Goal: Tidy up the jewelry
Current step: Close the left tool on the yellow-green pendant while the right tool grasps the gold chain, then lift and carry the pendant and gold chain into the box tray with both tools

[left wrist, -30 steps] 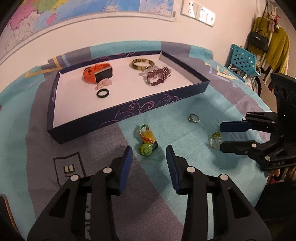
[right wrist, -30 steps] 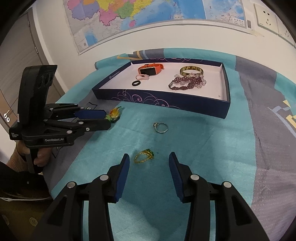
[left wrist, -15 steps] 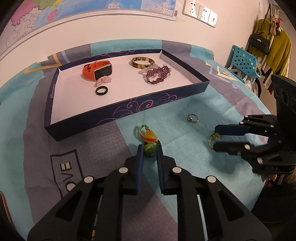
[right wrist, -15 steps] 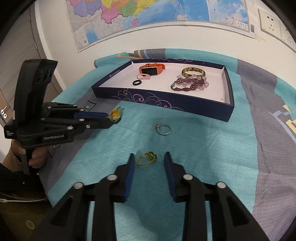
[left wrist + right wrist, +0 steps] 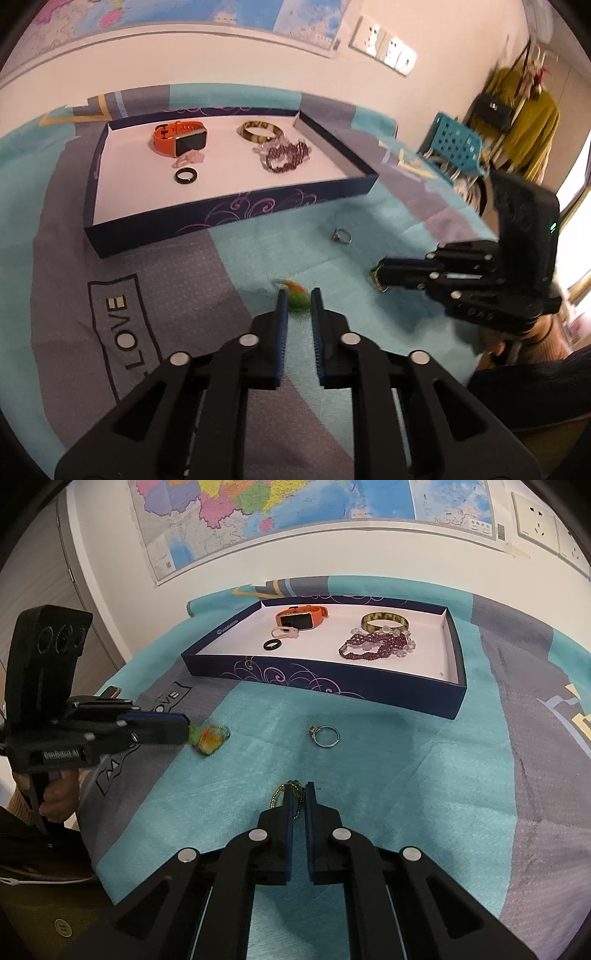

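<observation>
My left claw point(image 5: 297, 295), angled down, is clenched on the orange-green glass pendant point(image 5: 210, 740), and my right claw point(image 5: 298, 792) grasps the gold-green ring point(image 5: 280, 794).

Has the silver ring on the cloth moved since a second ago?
No. The silver ring lies at the same spot on the teal cloth, in front of the navy tray, untouched by either gripper.

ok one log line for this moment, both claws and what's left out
left claw: shut on green-orange pendant | right claw: shut on gold ring | silver ring: loose on cloth | tray: ahead
</observation>
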A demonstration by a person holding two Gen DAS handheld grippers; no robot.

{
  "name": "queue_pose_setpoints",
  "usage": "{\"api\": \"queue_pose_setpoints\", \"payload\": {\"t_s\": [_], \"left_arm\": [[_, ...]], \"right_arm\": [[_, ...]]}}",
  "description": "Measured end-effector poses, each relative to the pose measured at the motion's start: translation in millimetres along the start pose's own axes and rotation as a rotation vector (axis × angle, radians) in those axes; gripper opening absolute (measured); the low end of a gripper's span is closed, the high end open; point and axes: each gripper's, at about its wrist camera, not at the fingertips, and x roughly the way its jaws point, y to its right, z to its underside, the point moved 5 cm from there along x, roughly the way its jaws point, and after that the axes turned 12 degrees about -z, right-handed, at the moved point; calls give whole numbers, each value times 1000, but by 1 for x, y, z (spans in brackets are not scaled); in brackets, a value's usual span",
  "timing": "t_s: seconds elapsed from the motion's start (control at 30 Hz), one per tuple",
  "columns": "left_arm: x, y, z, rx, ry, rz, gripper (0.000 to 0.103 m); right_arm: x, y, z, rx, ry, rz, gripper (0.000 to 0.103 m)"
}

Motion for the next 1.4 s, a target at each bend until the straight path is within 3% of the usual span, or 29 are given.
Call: {"api": "queue_pose_setpoints", "payload": {"t_s": [0.1, 0.17, 0.4, 0.67, 0.73, 0.93, 1.4], "left_arm": [[-4, -2, 0, -9, 2, 18, 5], [-4, -1, 2, 12, 4, -13, 6], [-1, 4, 9, 70, 6, -50, 33], [12, 14, 4, 147, 4, -118, 33], [17, 17, 3, 164, -2, -129, 28], [21, 15, 4, 148, -23, -128, 17], [17, 14, 2, 121, -9, -129, 16]], "right_arm": [[0, -1, 0, 1, -1, -4, 5], [0, -1, 0, 2, -2, -5, 5], [-1, -1, 1, 6, -3, -7, 5], [-1, -1, 0, 6, -4, -7, 5], [-1, -1, 0, 6, -3, -7, 5], [-3, 1, -1, 12, 7, -10, 5], [-11, 2, -11, 13, 45, -23, 4]]}}
